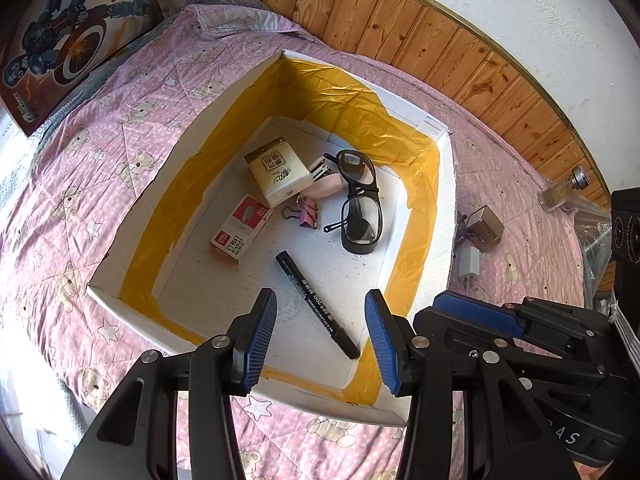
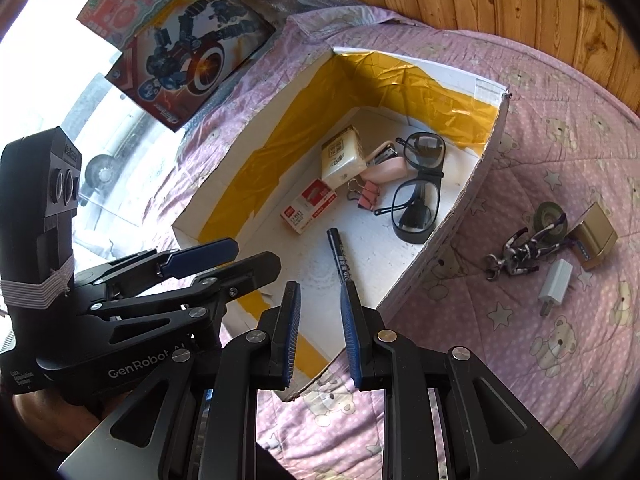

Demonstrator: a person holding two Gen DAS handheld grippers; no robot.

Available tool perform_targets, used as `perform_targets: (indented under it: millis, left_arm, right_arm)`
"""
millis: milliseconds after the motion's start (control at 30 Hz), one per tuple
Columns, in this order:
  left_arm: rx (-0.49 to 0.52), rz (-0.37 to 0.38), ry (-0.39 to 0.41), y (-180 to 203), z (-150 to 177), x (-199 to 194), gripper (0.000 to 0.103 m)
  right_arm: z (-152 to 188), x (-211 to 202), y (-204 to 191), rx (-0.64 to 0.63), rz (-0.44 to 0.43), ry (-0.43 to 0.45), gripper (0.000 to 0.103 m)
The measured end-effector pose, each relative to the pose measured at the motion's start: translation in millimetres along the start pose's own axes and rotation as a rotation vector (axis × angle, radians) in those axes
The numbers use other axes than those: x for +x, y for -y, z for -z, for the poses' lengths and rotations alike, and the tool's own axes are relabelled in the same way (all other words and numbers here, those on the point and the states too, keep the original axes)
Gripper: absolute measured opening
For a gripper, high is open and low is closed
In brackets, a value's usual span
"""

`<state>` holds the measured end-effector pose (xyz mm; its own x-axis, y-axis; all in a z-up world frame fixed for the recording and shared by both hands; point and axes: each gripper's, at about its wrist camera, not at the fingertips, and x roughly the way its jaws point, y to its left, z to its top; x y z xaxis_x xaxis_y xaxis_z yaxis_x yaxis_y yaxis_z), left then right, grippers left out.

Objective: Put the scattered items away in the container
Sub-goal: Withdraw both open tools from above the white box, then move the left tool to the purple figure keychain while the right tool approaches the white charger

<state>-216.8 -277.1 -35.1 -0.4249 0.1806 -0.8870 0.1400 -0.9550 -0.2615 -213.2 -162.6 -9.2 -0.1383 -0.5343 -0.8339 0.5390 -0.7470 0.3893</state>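
Both claws, left [image 1: 320, 336] and right [image 2: 320, 328], hang open and empty; small white plastic charger plug [image 2: 555, 283], probably light and rigid, suits gripping across its flat sides.

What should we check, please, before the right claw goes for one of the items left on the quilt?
1. Right claw empty and open: ok.
2. Left claw empty and open: ok.
3. Items outside the box: white charger, gold box, tape roll, small figure: not ok, task unfinished.
4. Free floor space in the box near the marker: ok.
5. Charger apart from its neighbours: ok.
6. Figure clear of the tape roll: cannot tell.
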Motion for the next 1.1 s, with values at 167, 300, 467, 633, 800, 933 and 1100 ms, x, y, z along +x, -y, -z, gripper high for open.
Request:
perform_targets:
  millis: [167, 300, 467, 633, 800, 933, 1100]
  left_arm:
    - [0.021, 0.0, 0.017, 8, 2, -9, 0.048]
    - [0.036, -0.003, 0.026, 13, 3, -16, 0.048]
    - [0.052, -0.007, 0.031, 18, 6, -21, 0.048]
    - [0.063, -0.007, 0.032, 22, 9, -24, 0.048]
    - [0.073, 0.003, 0.042, 28, 10, -28, 0.048]
    - [0.1, 0.027, 0.039, 39, 10, -28, 0.048]
    - [0.158, 0.07, 0.025, 64, 11, -23, 0.048]
  right_arm:
    - [4, -12, -1, 0.001, -0.001, 0.028, 0.025]
    - [6, -18, -1, 0.007, -0.005, 0.046, 0.025]
    - [11, -24, 0, 0.014, -0.006, 0.061, 0.025]
    - [14, -29, 1, 0.019, -0.006, 0.072, 0.025]
    - [19, -36, 8, 0.037, -0.001, 0.089, 0.025]
    - [24, -45, 25, 0.094, 0.01, 0.116, 0.025]
    - [33, -53, 55, 0.178, 0.024, 0.133, 0.025]
